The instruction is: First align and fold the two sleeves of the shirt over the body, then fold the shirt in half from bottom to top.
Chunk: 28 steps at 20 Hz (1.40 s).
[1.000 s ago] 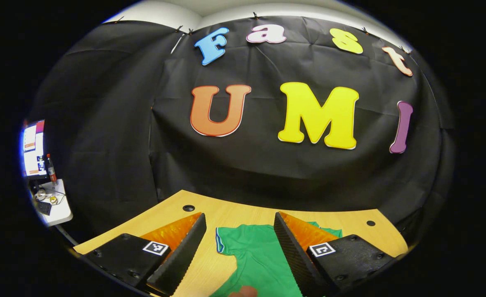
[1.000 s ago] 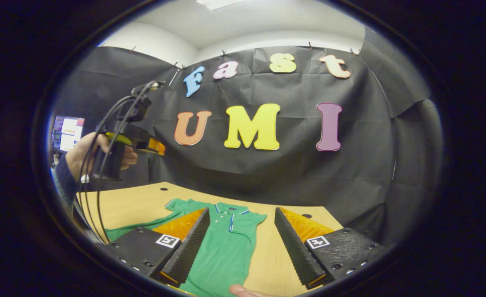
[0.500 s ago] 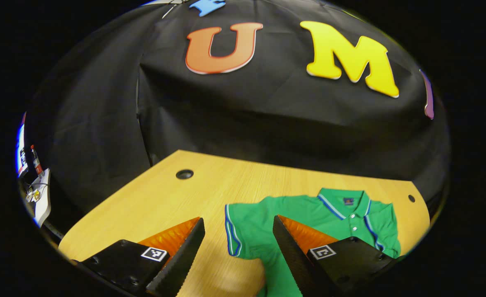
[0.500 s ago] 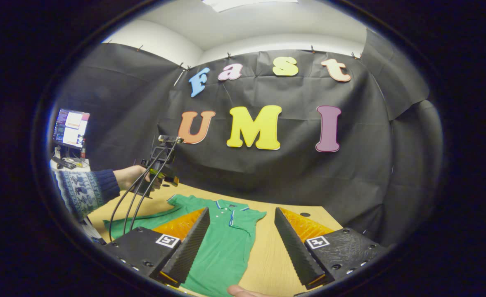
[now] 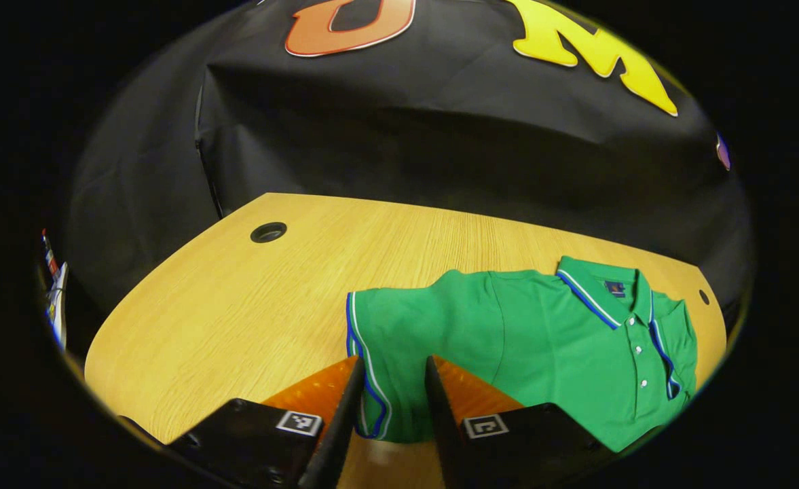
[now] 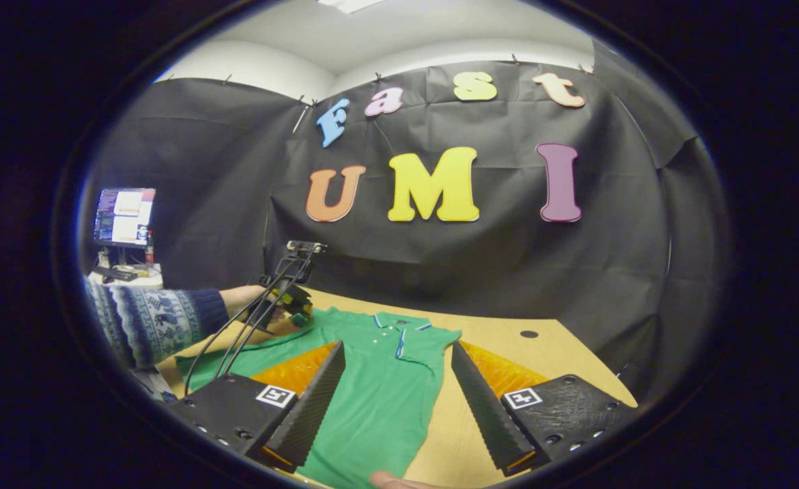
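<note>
Shirt [image 5: 542, 339] flat on worktop [image 5: 236, 305]; left gripper [image 5: 391, 414] jaws narrowed astride sleeve cuff [image 5: 362, 367] to lift; right gripper [image 6: 397, 407] wide open

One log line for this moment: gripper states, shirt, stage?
left gripper: closing on sleeve | right gripper: open above shirt | stage: sleeves unfolded

Even, fairly bright light falls from above; a ceiling lamp [image 6: 351, 4] glares at 12 o'clock in the right gripper view. The counter [image 5: 236, 305] shows soft shadows and no glare. Fisheye bending grows toward the rims, and its near edge at 6 o'clock blurs.
</note>
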Motion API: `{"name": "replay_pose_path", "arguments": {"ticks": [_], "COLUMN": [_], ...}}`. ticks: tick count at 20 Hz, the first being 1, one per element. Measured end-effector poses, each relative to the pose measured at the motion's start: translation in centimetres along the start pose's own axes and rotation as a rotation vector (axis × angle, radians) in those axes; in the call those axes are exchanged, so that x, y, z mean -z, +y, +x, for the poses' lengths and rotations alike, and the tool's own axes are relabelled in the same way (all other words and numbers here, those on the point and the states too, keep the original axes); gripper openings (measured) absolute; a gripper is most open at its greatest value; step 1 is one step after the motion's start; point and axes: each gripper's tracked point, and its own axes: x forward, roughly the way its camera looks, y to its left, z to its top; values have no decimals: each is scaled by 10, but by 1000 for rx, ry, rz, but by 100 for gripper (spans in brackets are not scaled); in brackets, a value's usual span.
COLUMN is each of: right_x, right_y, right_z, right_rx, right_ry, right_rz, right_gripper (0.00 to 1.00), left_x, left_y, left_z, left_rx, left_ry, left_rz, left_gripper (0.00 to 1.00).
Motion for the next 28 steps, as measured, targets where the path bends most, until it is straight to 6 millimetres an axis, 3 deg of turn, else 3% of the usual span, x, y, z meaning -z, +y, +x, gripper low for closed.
{"name": "replay_pose_path", "arguments": {"ticks": [1,2,3,5,9,11,16,18,19,22,25,28], "right_x": [2,3,5,8,10,12,18,18,18,17,9,-5], "right_y": [0,0,-2,-7,-19,-24,-29,-36,-37,-36,-29,-23], "right_z": [2,3,3,6,7,8,11,13,12,10,4,-8], "right_rx": [-3,-3,-4,-2,23,34,44,69,78,90,82,93], "right_ry": [-1,0,3,8,5,11,38,37,38,48,43,14], "right_rz": [4,14,26,41,64,75,110,110,108,115,122,80], "right_gripper": [95,96,96,96,96,95,95,95,95,95,95,95], "left_x": [-6,-5,-4,-8,-22,-30,-42,-41,-43,-60,-70,-74], "left_y": [-1,-4,-5,-1,-3,-14,-73,-108,-126,-138,-149,-140], "left_z": [4,5,6,4,-7,-16,-30,-40,-49,-76,-114,-155], "left_rx": [3,6,8,-9,-61,-73,-19,62,99,61,96,111], "left_ry": [-25,-20,-15,-17,-36,-42,-78,-90,-107,-190,-248,-309], "left_rz": [-13,-27,-27,-2,48,72,150,173,180,231,210,186], "left_gripper": [42,49,26,17,12,12,12,17,29,100,100,100]}}
